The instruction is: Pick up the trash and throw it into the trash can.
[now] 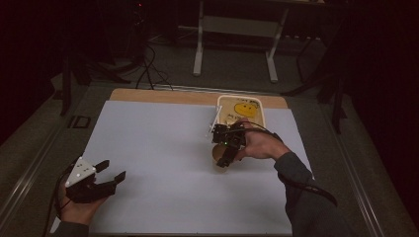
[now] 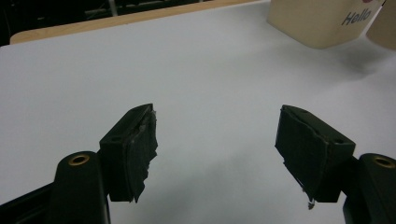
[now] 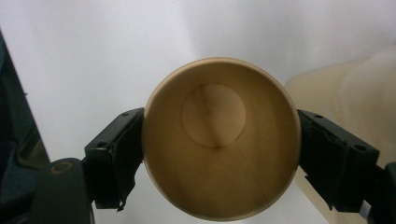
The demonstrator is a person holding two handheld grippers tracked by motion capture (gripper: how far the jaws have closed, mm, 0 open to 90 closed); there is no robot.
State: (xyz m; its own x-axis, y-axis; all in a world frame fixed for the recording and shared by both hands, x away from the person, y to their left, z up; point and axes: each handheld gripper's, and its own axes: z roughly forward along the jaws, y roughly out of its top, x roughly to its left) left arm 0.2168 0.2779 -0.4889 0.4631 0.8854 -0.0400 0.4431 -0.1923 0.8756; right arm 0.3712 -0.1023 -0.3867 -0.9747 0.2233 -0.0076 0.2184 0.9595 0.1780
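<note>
the right gripper point(image 3: 219, 149) grasps a round brown paper cup point(image 3: 222, 140), its 2 jaws pressed on opposite sides of the rim, with a cream tray point(image 1: 262, 109) bearing a smiley face just beyond. the left gripper point(image 2: 217, 149) is released, jaws spread over the smooth white sheet point(image 2: 187, 70).

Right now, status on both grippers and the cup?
Left gripper open, idle over bare table. Right gripper fingers against both sides of the empty paper cup. Cream tray close behind.
</note>
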